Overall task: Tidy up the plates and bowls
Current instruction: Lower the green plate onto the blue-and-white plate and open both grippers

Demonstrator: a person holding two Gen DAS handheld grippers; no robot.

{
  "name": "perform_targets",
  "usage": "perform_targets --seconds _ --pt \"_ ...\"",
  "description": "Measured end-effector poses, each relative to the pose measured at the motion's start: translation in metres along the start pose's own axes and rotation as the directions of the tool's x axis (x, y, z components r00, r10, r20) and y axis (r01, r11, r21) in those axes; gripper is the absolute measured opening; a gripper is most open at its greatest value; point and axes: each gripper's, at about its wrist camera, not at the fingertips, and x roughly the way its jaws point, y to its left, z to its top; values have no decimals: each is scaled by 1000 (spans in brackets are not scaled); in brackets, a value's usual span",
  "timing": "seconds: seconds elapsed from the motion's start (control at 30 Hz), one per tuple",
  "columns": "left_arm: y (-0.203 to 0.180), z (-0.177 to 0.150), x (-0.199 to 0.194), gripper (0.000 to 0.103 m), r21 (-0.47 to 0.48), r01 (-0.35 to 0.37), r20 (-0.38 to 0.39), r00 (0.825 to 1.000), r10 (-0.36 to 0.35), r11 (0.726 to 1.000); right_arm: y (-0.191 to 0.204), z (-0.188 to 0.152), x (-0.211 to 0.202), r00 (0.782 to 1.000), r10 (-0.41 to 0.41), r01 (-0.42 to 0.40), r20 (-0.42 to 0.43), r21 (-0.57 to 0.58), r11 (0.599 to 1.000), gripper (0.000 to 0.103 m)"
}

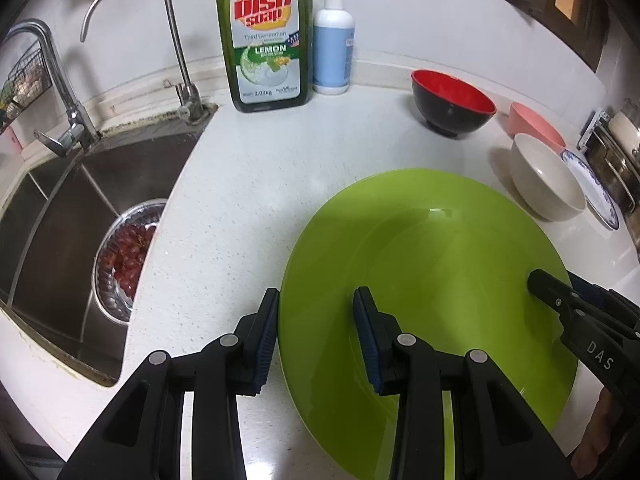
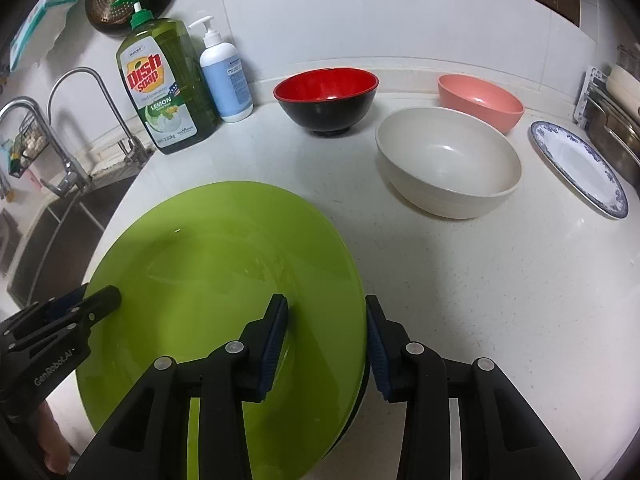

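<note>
A large lime-green plate (image 1: 432, 264) (image 2: 208, 272) lies on the white counter in front of me. My left gripper (image 1: 316, 294) straddles its left rim, one finger outside the edge and one over the plate, pads apart from it. At the opposite rim my right gripper (image 2: 326, 300) stands the same way, open. Each gripper's tip shows at the edge of the other's view. Behind stand a red-and-black bowl (image 2: 326, 100), a pink bowl (image 2: 480, 100) and a cream bowl (image 2: 448, 160). A blue-rimmed white plate (image 2: 580, 164) lies at the right.
A steel sink (image 1: 60, 200) with two taps lies left, holding a metal bowl of red grapes (image 1: 124, 256). A green dish-soap bottle (image 1: 266, 36) and a white pump bottle (image 1: 334, 48) stand by the back wall. A metal rack (image 2: 612, 120) stands at the far right.
</note>
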Motion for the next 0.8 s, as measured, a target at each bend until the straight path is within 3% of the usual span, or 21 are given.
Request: perform_targets --seconds 0.63,0.7,0.8 --pt "-2 0 11 37 16 -12 -50 999 12 1000 6 0 11 997 -55 52 -58 -51 997 42" --pt "-2 2 9 43 19 -22 -42 999 23 1000 5 0 11 997 -51 48 -64 -49 998 43" --pt "-3 6 1 54 31 -30 -14 999 30 999 4 0 9 997 -43 40 -70 -41 998 54"
